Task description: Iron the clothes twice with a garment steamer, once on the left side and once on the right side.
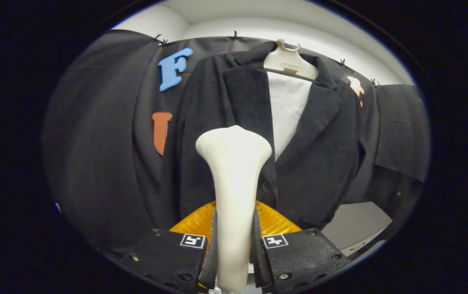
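Seen along the gripper (234,245), both black fingers press on the cream handle of the garment steamer (234,163), one on each side, so the claw is clamped on it. The steamer's long axis runs straight ahead from the fingers, and its flared head rises before the black jacket (217,122). The jacket hangs on a pale hanger (289,63) against the booth's dark cloth wall, open over a white shirt (287,106). The steamer head sits over the jacket's front panel on the F-letter side of the opening, just below the lapel, beside the shirt. Whether it touches the cloth I cannot tell. I judge a stroke along this panel comes next, with the other panel beyond the shirt still to do.
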